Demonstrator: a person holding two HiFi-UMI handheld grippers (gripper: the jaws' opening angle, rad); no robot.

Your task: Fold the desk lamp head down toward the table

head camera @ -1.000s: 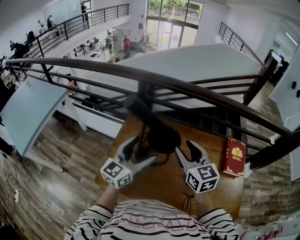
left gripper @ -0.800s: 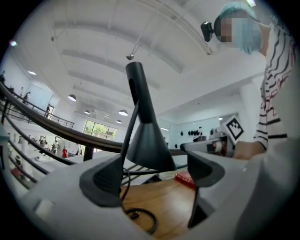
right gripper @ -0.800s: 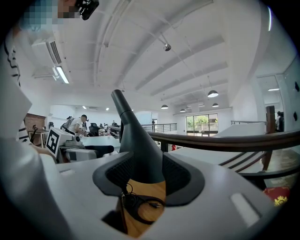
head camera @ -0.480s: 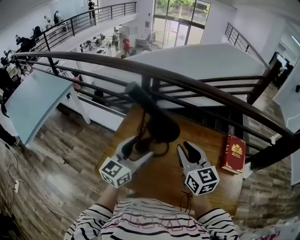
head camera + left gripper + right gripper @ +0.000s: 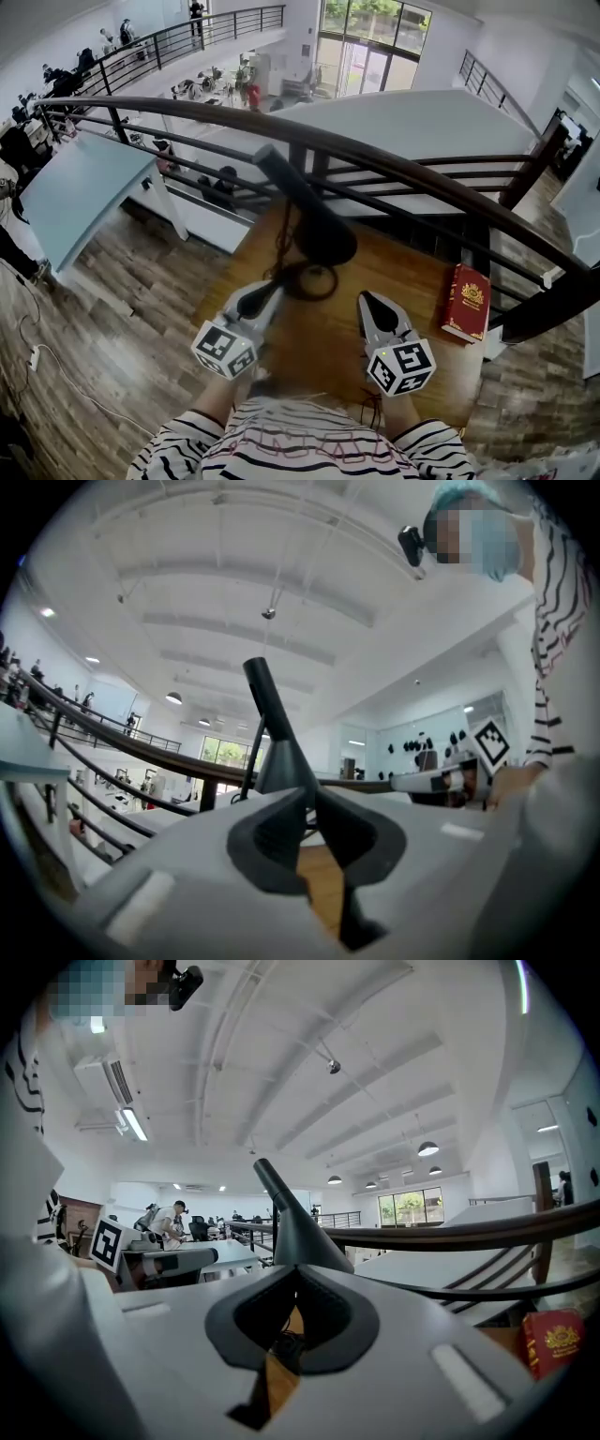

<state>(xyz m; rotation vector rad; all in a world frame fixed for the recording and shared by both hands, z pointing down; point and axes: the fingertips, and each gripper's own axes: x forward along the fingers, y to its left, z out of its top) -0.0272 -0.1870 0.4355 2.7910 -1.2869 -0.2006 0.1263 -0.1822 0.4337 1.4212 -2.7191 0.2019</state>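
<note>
Black desk lamp w/ cone-shaped body and long thin stem (image 5: 314, 225) stands upright at the far side of the brown wooden table (image 5: 323, 352). The stem is raised and leans far-left, so it's not folded yet. Left gripper (image 5: 265, 292) sits on the near side of the lamp's black cord loop (image 5: 309, 279), jaws together on nothing. Right gripper (image 5: 367, 302) is likewise pressed together and empty, near-right of the lamp.

Risks, IMO: pushing the stem w/o steadying the body could tip or slide the lamp toward the far edge (dark handrail (image 5: 403, 155) right behind, open drop beyond). The cord may also snag the left jaws.

Room: bare wood btwn the grippers is free. A red hardback book (image 5: 467, 302) lies well apart at right. The table's left edge runs close by the left gripper.
</note>
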